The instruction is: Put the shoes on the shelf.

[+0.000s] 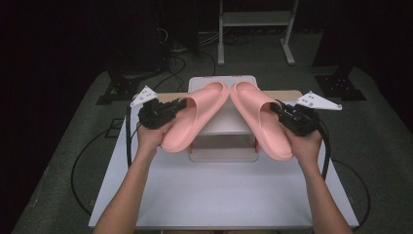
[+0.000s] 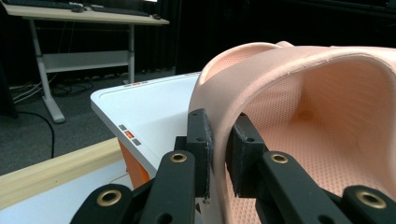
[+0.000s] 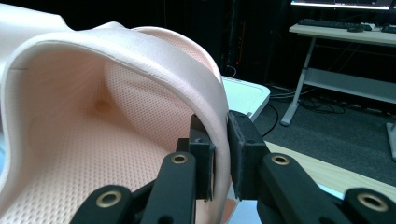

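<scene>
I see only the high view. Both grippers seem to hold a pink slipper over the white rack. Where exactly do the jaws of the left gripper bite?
Observer: The left gripper is clamped on the strap edge of the left slipper, one jaw outside the strap, one inside.
Operator: And the right one, is it the same?
Observer: Yes. The right gripper pinches the strap wall of the right slipper in the same manner.
Operator: What is the inside of the slippers like?
Observer: Both gripper views show a fine dotted texture on the footbed.
Operator: Is something behind the white rack?
Observer: A desk with a keyboard stands farther back.
</scene>
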Available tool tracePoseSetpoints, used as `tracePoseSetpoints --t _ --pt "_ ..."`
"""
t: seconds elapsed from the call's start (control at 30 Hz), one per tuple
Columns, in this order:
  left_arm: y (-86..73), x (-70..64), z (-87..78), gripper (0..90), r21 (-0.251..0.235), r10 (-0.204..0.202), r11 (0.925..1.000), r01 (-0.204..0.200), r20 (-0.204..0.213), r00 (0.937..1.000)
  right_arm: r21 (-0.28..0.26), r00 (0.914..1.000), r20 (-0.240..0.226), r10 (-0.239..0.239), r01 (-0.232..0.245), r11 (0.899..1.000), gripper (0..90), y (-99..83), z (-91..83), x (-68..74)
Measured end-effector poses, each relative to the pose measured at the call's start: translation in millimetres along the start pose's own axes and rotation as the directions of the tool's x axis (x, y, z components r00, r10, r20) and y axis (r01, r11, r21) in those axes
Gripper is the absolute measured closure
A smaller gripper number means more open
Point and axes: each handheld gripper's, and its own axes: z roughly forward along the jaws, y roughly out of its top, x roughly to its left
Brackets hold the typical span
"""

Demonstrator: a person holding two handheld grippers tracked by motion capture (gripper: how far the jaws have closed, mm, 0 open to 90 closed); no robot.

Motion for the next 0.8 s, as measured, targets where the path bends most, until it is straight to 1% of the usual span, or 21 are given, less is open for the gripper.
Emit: tracePoseSetpoints --t 0.17,0.23,0.3,0.33,0.67,0.77,0.8 --pt "3.9 2.3 4.6 80.4 0.012 0.001 0.9999 -0.001 -0.012 0.9999 0.006 1.0 0.002 0.005 -0.005 1.0 79.9 2.2 6.2 -1.1" --pt "5.8 3.4 6.5 80.3 0.018 0.008 0.9998 -0.008 -0.02 0.9998 0.009 0.9999 0.009 0.004 -0.004 1.0 79.8 3.3 9.3 -1.9" --pt "7.2 3.5 8.7 80.2 0.018 0.001 0.9998 -0.001 -0.026 0.9997 0.012 0.9999 0.013 0.005 -0.005 1.0 79.8 4.2 11.5 -2.6" --pt "7.8 4.2 9.6 80.1 0.024 0.007 0.9997 -0.006 -0.03 0.9995 0.014 0.9999 0.015 0.009 -0.009 1.0 79.8 4.7 12.7 -2.9" --pt "12.3 8.2 22.8 79.2 0.048 -0.012 0.9987 0.015 -0.061 0.9981 0.028 0.9992 0.039 0.009 -0.01 1.0 79.2 6.6 25.3 -7.8" --pt "13.2 8.7 26.3 79.2 0.048 -0.02 0.9986 0.023 -0.074 0.997 0.029 0.999 0.038 0.021 -0.022 0.999 79.2 6.6 28.3 -9.2" --pt "13.6 9.5 27.2 79.0 0.054 -0.016 0.9984 0.02 -0.076 0.997 0.03 0.999 0.039 0.022 -0.023 0.999 79.0 6.5 29.4 -10.0"
